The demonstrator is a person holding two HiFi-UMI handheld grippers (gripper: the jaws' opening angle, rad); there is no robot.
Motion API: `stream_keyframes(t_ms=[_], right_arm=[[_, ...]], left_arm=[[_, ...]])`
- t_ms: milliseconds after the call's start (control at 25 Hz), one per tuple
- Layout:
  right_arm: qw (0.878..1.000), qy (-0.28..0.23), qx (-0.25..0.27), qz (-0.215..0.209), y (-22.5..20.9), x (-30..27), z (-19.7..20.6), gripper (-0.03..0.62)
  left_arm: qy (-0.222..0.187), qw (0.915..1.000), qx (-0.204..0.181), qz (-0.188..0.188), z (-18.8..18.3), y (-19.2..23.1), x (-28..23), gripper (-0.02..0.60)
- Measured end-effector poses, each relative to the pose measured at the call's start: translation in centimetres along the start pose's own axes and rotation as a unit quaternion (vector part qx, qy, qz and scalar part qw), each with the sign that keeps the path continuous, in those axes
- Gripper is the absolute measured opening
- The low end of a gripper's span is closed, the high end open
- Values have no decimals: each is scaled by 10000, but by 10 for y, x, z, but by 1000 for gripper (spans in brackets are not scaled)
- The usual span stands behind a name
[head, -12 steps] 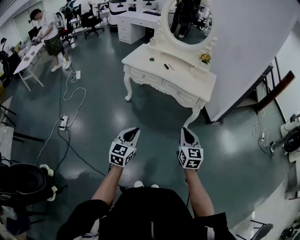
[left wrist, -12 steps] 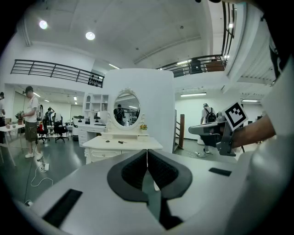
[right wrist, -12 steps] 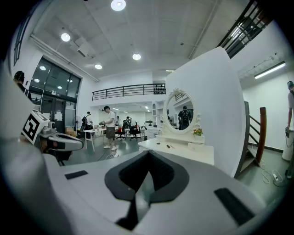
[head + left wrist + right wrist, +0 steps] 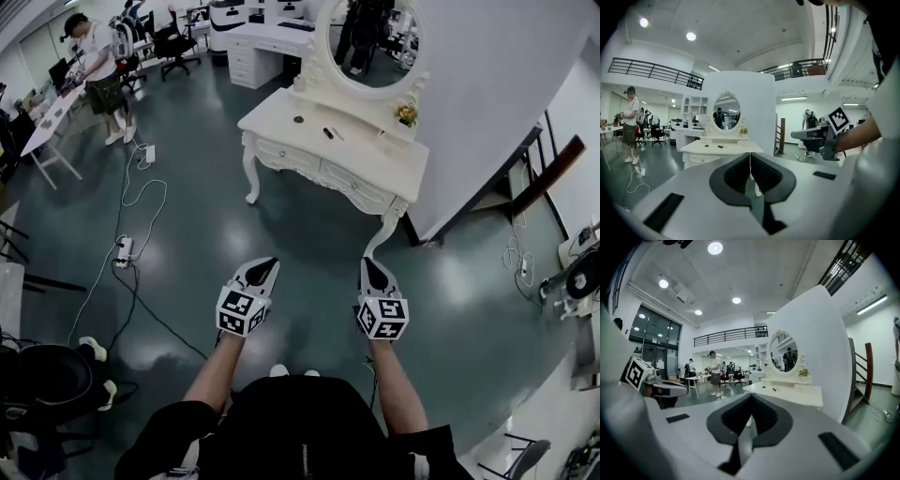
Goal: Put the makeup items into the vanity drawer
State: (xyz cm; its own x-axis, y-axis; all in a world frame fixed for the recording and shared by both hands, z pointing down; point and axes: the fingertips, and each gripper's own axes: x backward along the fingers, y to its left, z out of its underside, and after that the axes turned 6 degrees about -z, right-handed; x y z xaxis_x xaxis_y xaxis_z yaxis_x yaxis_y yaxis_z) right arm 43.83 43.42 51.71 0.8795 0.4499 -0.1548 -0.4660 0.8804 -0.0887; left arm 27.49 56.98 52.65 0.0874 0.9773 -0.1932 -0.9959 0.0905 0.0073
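Since the earlier frame, the vanity point(image 4: 281, 127) has been carried slightly up and left in the head view, while both grippers are kept side by side over the floor. The left gripper point(image 4: 271, 262) and right gripper point(image 4: 368, 262) are each seen with jaws pressed together, nothing held. Well ahead, the makeup items point(image 4: 328, 133) are laid on the vanity top, below the mirror point(image 4: 370, 37); the drawer point(image 4: 352, 185) is closed.

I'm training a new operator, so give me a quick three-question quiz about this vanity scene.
1. True or false: the right tongs hold a makeup item.
2. The makeup items lie: A) on the vanity top, B) in a basket, C) in an open drawer.
3. Fill in: the vanity drawers are ___.
Key: 1 false; 2 A; 3 shut.
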Motion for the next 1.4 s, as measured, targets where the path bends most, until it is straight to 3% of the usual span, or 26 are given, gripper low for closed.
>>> stream_keyframes(t_ms=[120, 360, 680, 1000, 1400], right_arm=[[9999, -12, -76, -97, 8, -8, 8, 5], [9997, 46, -162, 155, 14, -22, 16, 5], [9993, 114, -312, 179, -1, -60, 17, 5], [9987, 215, -448, 139, -32, -129, 12, 5], [9988, 82, -470, 73, -103, -249, -35, 5]], left_arm=[[31, 9999, -15, 96, 7, 3, -1, 21], [85, 9998, -27, 165, 15, 20, -3, 21], [227, 9996, 56, 147, 27, 53, -31, 21], [262, 9995, 54, 147, 16, 89, -91, 21], [393, 9992, -36, 63, -18, 150, -201, 21]])
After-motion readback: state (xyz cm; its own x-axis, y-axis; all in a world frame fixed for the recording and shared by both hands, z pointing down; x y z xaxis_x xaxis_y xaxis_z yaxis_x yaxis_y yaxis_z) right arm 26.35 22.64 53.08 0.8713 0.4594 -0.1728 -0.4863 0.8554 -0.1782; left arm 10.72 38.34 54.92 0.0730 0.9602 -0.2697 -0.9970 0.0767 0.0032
